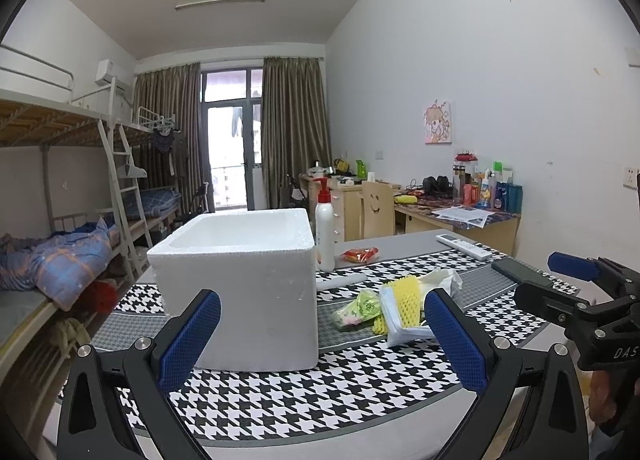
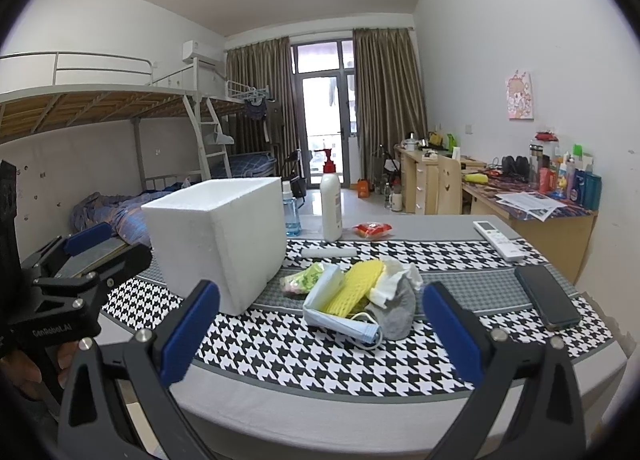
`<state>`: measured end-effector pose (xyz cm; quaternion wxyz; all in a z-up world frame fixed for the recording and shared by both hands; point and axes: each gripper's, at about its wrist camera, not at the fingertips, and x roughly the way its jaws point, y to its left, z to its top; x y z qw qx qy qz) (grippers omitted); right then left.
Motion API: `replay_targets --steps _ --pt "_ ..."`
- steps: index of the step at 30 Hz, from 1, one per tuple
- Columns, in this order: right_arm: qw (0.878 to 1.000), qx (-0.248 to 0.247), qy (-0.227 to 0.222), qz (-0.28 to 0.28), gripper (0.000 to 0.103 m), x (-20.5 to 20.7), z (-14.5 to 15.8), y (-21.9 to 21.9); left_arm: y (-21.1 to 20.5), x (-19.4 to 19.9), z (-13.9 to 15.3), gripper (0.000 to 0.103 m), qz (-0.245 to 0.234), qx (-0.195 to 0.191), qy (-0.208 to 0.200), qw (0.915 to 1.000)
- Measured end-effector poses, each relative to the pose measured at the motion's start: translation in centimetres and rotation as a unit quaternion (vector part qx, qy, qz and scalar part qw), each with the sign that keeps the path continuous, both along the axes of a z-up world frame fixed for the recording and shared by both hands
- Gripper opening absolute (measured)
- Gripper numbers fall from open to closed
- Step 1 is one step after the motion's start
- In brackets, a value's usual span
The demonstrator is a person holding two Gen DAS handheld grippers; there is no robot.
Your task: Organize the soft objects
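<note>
A heap of soft things lies on the houndstooth table mat (image 2: 304, 356): a blue face mask (image 2: 340, 318), a yellow foam net (image 2: 360, 286), a grey sock (image 2: 396, 316), white tissue (image 2: 396, 274) and a green packet (image 2: 304, 280). A white foam box (image 2: 224, 236) stands open-topped just left of the heap. My right gripper (image 2: 320, 288) is open, short of the heap, holding nothing. In the left wrist view my left gripper (image 1: 322, 296) is open and empty before the foam box (image 1: 240, 284), with the yellow foam net (image 1: 406, 296) near its right finger.
Behind the box stand a white pump bottle (image 2: 331, 200) and a blue liquid bottle (image 2: 292, 212). A red snack packet (image 2: 372, 229), a white roll (image 2: 328, 252), a remote (image 2: 498, 240) and a black phone (image 2: 546, 296) lie on the table. Bunk beds are left, desks right.
</note>
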<state>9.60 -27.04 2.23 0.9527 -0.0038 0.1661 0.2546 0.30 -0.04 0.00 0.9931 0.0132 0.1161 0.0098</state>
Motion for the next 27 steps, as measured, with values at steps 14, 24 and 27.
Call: replay_targets --steps 14,24,27 --pt "1.000 -0.001 -0.002 0.001 0.102 -0.2 0.2 0.0 -0.5 0.3 -0.2 0.102 -0.006 0.001 0.007 1.0000" --pt "1.000 -0.001 0.001 0.001 0.102 0.5 0.1 -0.2 -1.0 1.1 -0.2 0.102 -0.013 0.000 0.015 0.9998" --pt "1.000 -0.001 0.003 -0.001 0.102 0.9 0.2 -0.3 -1.1 1.6 -0.2 0.102 -0.015 -0.003 0.019 0.9997"
